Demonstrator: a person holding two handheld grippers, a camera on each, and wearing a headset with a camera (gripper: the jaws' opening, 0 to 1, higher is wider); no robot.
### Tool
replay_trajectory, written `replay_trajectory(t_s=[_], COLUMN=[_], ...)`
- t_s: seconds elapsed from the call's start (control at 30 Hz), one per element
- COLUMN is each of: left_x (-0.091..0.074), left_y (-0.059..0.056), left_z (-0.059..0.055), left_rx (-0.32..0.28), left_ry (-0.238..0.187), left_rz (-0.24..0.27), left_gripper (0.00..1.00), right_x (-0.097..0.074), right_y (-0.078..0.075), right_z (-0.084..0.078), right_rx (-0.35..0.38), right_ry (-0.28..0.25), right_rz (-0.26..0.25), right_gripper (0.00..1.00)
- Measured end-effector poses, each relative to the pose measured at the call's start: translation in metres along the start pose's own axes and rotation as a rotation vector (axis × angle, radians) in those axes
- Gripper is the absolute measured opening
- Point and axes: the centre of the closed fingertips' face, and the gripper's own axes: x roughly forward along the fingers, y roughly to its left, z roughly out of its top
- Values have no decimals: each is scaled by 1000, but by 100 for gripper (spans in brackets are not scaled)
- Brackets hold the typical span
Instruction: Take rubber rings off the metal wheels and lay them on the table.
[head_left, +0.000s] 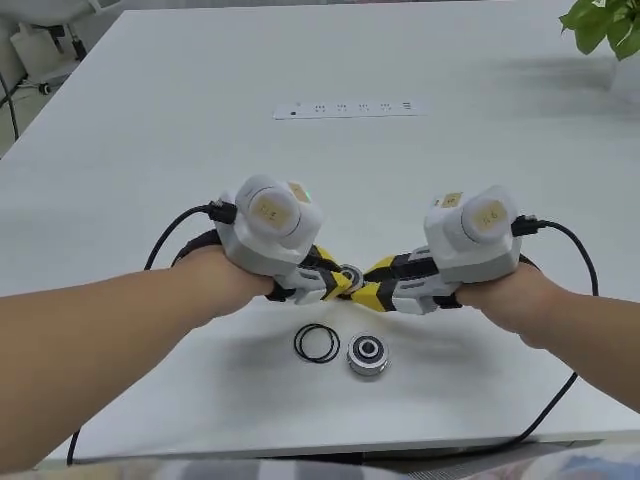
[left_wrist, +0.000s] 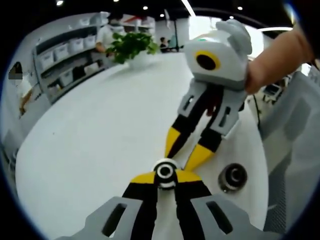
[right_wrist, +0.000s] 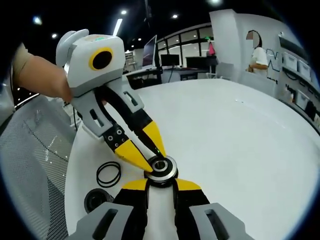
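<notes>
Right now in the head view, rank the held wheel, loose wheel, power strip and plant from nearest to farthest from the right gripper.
1. Held wheel, at the tips of the right gripper.
2. Loose wheel, on the table just toward the person.
3. Power strip, mid-table beyond the grippers.
4. Plant, far right corner.

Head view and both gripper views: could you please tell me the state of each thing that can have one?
Left tongs: closed on the held wheel.
Right tongs: closed on it from the opposite side.
Held wheel: off the table, black ring seemingly on its rim.
Second wheel: flat on the table, rim bare metal.
Rubber rings: two, overlapping, flat on the table.
</notes>
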Motion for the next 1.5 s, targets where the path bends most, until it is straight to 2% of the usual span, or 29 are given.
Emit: replay_trajectory(t_s=[0.6,1.0,1.13,1.23,1.37,1.5], left_x=[1,1,1,1,1,1], left_y=[1,2,2,2,2,2], left_z=[0,-1,-1,-1,-1,0], left_rx=[-19,-32,-30,-21,-20,-20], left_ry=[1,3,4,7,7,5], left_rz=[11,19,24,31,37,40], left_gripper=[13,13,13,13,12,12], right_x=[-2,-4,-5,-6,-9,-14], right_y=[-2,-1,-1,-2,-6,-14], right_z=[-2,-5,-4,-4,-3,-2], right_rx=[71,153,222,335,398,466], right_ry=[-24,-38,-55,-89,-121,-162], right_rz=[-6,-4,-7,-1,-2,-33], right_gripper=[11,0,0,0,0,0])
